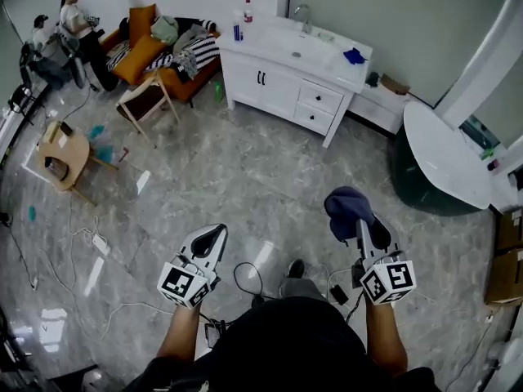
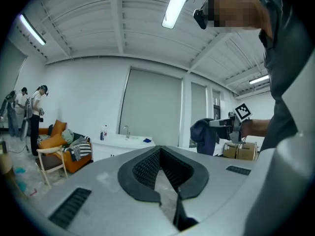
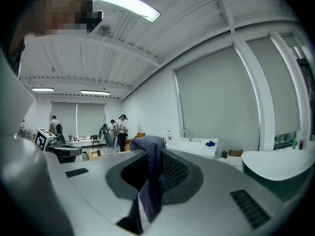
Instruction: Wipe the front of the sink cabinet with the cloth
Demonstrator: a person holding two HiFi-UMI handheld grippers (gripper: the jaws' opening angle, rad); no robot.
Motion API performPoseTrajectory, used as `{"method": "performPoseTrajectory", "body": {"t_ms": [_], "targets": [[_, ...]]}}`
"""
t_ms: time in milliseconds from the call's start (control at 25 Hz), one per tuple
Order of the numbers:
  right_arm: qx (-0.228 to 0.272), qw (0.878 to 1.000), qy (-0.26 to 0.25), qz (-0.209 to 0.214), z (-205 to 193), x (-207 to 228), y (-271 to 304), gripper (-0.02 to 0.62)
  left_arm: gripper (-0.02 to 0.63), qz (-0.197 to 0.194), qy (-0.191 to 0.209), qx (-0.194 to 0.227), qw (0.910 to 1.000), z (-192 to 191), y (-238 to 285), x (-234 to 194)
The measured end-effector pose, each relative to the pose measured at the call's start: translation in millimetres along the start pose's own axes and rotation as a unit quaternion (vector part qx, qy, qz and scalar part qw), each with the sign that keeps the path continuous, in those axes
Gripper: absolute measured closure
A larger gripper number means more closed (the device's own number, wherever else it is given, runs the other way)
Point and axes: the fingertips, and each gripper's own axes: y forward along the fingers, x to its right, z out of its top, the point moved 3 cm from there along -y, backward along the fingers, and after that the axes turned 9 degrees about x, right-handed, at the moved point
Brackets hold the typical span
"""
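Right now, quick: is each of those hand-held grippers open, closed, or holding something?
Left hand-held gripper: closed, nothing in it.
Right hand-held gripper: closed on the dark blue cloth.

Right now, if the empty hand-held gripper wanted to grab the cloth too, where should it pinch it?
Best to pinch the loose bunch of the cloth that bulges past the tips of the right hand-held gripper, which is shut on its lower part. Come in from the left, since the left hand-held gripper is on that side. Its jaws look shut, so they would probably need to open first.
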Motion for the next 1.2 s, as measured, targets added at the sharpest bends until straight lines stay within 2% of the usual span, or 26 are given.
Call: {"method": "performPoseTrajectory", "body": {"t_ms": [160, 240, 400, 520, 600, 680, 880, 1040, 1200], "targets": [[-0.002, 1.0, 0.024, 0.017, -10, 25, 31, 0.548, 0.603, 0.014, 0.006, -0.02, 0.9997, 0, 31, -6], [0.012, 0.999, 0.029, 0.025, -9, 44, 52, 0.548, 0.603, 0.018, 0.008, -0.02, 0.9996, 1, 63, -13], [0.005, 0.997, 0.064, 0.038, -21, 84, 84, 0.548, 0.603, 0.018, 0.018, -0.008, 0.9996, 19, 125, -13], [0.008, 0.996, 0.068, 0.054, -25, 111, 109, 0.548, 0.602, 0.022, 0.036, 0.002, 0.9991, 31, 159, -9], [0.008, 0.996, 0.072, 0.058, -28, 124, 127, 0.548, 0.602, 0.026, 0.033, -0.003, 0.9991, 32, 177, -12], [0.01, 0.995, 0.078, 0.061, -29, 131, 143, 0.548, 0.603, 0.025, 0.021, -0.006, 0.9994, 32, 191, -17], [0.0, 0.995, 0.082, 0.058, -38, 143, 177, 0.548, 0.602, 0.025, 0.024, -0.014, 0.9993, 19, 226, -47], [-0.017, 0.997, 0.066, 0.037, -38, 146, 203, 0.548, 0.603, -0.008, 0.01, -0.006, 0.9999, 9, 263, -81], [-0.023, 0.999, 0.044, 0.02, -26, 137, 245, 0.548, 0.602, -0.031, 0.055, 0.022, 0.9978, 24, 295, -124]]}}
